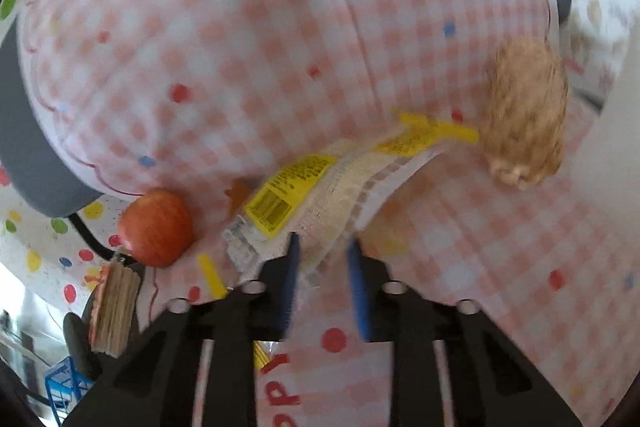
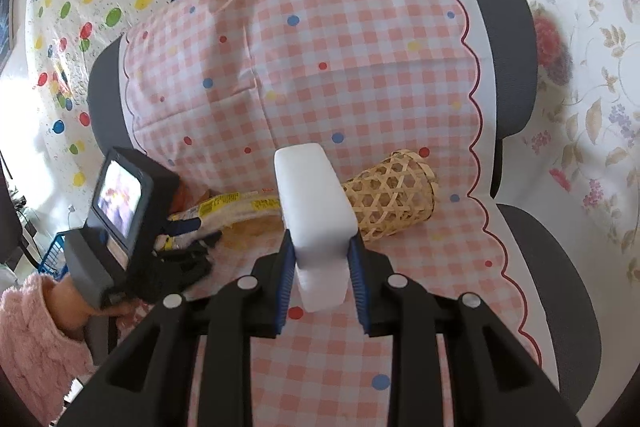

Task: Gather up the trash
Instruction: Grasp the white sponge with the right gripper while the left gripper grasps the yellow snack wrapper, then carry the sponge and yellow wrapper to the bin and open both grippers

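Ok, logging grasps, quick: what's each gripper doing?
Left gripper: fingers closed on the yellow-labelled wrapper.
Right gripper: fingers closed on the white block.

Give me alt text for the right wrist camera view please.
The right gripper is shut on a white foam block above a pink checked cloth draped over a chair. A woven basket lies tipped behind it; the left gripper holds a yellow-labelled wrapper.

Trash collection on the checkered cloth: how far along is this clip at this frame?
Nothing visibly binned; the lying wicker basket shows no trash inside. In hand: the right gripper grips a white block, and the left gripper fingers straddle the end of a yellow-labelled wrapper. Left: binning both. An apple lies beside the wrapper.
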Demonstrator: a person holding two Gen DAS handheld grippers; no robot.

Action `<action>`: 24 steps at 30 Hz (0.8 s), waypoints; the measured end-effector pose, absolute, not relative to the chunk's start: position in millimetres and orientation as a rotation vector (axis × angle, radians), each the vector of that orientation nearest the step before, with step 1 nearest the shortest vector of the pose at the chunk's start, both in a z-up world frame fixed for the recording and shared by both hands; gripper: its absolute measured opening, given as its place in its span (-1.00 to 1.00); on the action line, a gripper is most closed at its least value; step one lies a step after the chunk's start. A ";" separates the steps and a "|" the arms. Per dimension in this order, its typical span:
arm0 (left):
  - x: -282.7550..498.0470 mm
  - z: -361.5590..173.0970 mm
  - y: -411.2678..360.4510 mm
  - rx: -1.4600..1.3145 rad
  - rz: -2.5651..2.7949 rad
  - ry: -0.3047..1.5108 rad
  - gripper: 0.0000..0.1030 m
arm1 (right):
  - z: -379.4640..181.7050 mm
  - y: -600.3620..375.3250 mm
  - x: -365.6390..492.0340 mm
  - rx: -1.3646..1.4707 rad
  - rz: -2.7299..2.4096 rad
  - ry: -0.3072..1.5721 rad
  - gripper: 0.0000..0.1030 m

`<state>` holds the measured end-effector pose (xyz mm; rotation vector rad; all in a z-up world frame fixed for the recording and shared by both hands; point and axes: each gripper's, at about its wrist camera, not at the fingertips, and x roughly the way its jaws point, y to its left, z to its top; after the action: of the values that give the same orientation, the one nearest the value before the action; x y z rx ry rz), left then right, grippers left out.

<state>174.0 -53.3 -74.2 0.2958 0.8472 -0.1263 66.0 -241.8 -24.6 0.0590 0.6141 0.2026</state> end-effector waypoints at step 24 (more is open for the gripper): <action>-2.7 0.2 -11.6 -0.232 -0.558 0.818 -0.96 | -32.2 -246.5 -30.1 0.109 0.145 0.663 -0.49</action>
<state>-2.7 -11.6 0.2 -0.2320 0.8179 -0.5582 -30.1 -246.5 -32.2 0.1093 0.6631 0.1449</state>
